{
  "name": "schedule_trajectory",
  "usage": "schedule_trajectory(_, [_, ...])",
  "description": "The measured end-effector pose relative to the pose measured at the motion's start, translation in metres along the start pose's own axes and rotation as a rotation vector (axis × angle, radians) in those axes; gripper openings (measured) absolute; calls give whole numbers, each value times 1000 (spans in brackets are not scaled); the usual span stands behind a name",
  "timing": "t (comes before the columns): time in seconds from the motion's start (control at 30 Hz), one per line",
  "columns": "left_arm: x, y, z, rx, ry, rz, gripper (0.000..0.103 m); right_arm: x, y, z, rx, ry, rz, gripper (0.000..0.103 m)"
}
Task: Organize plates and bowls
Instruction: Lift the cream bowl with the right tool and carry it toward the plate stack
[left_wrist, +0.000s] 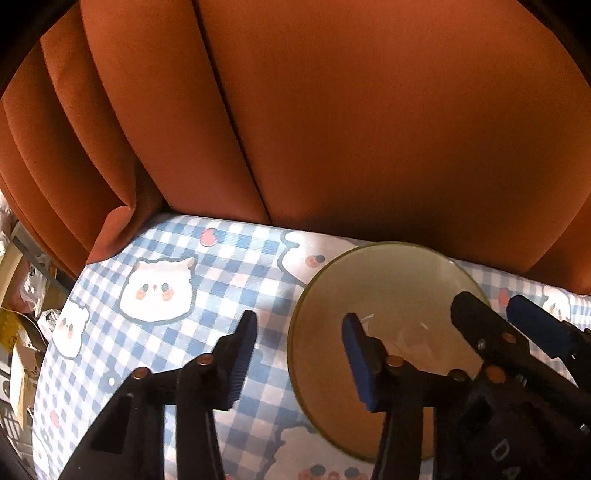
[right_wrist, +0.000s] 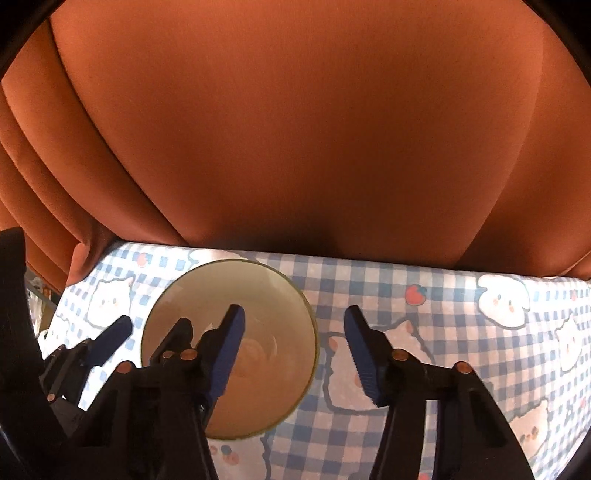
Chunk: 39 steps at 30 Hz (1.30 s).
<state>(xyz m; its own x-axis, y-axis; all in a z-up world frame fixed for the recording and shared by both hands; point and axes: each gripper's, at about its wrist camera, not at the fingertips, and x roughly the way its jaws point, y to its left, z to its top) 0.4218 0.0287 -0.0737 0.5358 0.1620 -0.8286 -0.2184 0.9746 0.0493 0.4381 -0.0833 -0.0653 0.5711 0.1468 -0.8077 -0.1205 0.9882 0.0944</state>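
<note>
Bowl (left_wrist: 384, 295) sits on the table, on a blue and white checked cloth (left_wrist: 229, 258) with white animal faces, close to the orange curtain (left_wrist: 332, 110) behind. It looks pale inside with a greenish rim. Left gripper (left_wrist: 300, 354) has its jaws apart, one blue finger over the cloth and the other over the bowl's near left rim. Right gripper (right_wrist: 293, 341) is spread too, one finger inside the bowl and one outside, around the right rim. Neither one squeezes the bowl.

Pale bowl (right_wrist: 236, 295) straddled by 2 tools' fingers (right_wrist: 231, 332)
</note>
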Motion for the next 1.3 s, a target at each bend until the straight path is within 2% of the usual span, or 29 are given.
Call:
schedule_trajectory(0.17, [12,-4,-1,20,21,7,32,16,-4,-1,14,27,-5,41])
schedule_trajectory(0.27, [18,-5,-2,22,33,-16,24,23,-5,-1,17,38,-9,27])
schedule_trajectory(0.3, [18,-6,-2,14,35,-16,24,26,-6,-1,24,44,-8,25])
schedule_trajectory(0.43, [19,-4,-2,0,33,-28,24,29,-7,-1,36,57,18,22])
schedule_trajectory(0.8, [9,-7,-5,26,39,-41,23,21,1,-2,-9,43,-9,21])
schedule_trajectory(1.03, [-18,-9,-4,38,16,-48,23,-2,-2,-1,-4,26,-14,21])
schedule_trajectory(1.3, [-69,-4,-4,41,-35,-66,23,-51,3,0,0,-21,-27,21])
